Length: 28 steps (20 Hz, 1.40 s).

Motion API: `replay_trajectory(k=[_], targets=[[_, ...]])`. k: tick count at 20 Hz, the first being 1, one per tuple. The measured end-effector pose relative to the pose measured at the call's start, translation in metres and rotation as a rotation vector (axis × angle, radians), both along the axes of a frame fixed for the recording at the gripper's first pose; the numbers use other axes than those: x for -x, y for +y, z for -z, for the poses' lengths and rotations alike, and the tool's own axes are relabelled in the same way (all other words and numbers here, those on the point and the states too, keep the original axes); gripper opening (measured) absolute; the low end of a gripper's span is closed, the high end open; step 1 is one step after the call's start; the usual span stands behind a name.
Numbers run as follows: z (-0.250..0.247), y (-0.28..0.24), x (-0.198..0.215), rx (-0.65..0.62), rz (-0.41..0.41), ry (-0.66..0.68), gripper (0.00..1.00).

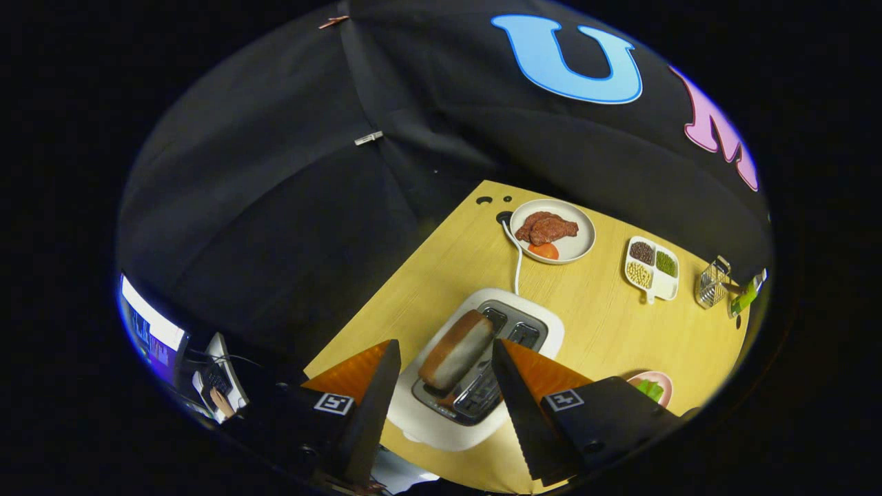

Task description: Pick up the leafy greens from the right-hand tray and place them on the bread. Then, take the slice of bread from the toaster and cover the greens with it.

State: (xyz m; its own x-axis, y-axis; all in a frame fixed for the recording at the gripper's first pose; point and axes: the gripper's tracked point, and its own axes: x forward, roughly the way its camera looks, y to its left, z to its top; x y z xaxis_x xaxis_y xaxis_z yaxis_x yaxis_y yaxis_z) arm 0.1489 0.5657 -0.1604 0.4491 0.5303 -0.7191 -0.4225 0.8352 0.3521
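A white toaster [544,324] stands on the wooden table [441,275], directly beneath my gripper [446,342]. A slice of bread [456,349] with a brown crust sticks up out of its left slot, tilted. The slice sits between my two fingers; the right fingertip is close to its edge, and a gap shows on the left side. My gripper is open. To the right, just past the right finger, a pink plate [663,381] holds leafy greens [650,390], partly hidden by the gripper body.
Beyond the toaster sit a white plate [579,244] with brown meat and a tomato slice, a divided dish [652,270] of beans, and a wire basket [712,282]. The toaster's white cable [517,265] runs to the table's far edge. A monitor [148,331] glows at the left.
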Motion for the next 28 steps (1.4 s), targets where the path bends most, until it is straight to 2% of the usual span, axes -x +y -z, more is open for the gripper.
replay_trajectory(k=[2,4,6,8,9,10,11,12,13,15,23,28], targets=[[0.012,0.006,-0.010,0.047,0.038,0.014,0.84],[0.023,0.005,-0.012,0.094,0.070,0.036,0.78],[0.033,0.005,-0.014,0.110,0.108,0.059,0.77],[0.041,0.009,-0.011,0.093,0.144,0.103,0.68],[0.045,0.009,-0.009,0.087,0.160,0.127,0.55],[0.048,0.008,-0.006,0.087,0.169,0.149,0.48],[0.046,0.007,-0.005,0.079,0.188,0.156,0.38],[0.046,0.002,-0.006,0.088,0.212,0.152,0.35],[0.046,-0.005,-0.007,0.091,0.233,0.148,0.23],[0.046,0.004,-0.004,0.042,0.207,0.148,0.16],[0.006,-0.013,-0.002,-0.053,0.187,0.098,0.13],[-0.026,-0.036,-0.002,-0.137,0.216,0.079,0.13]])
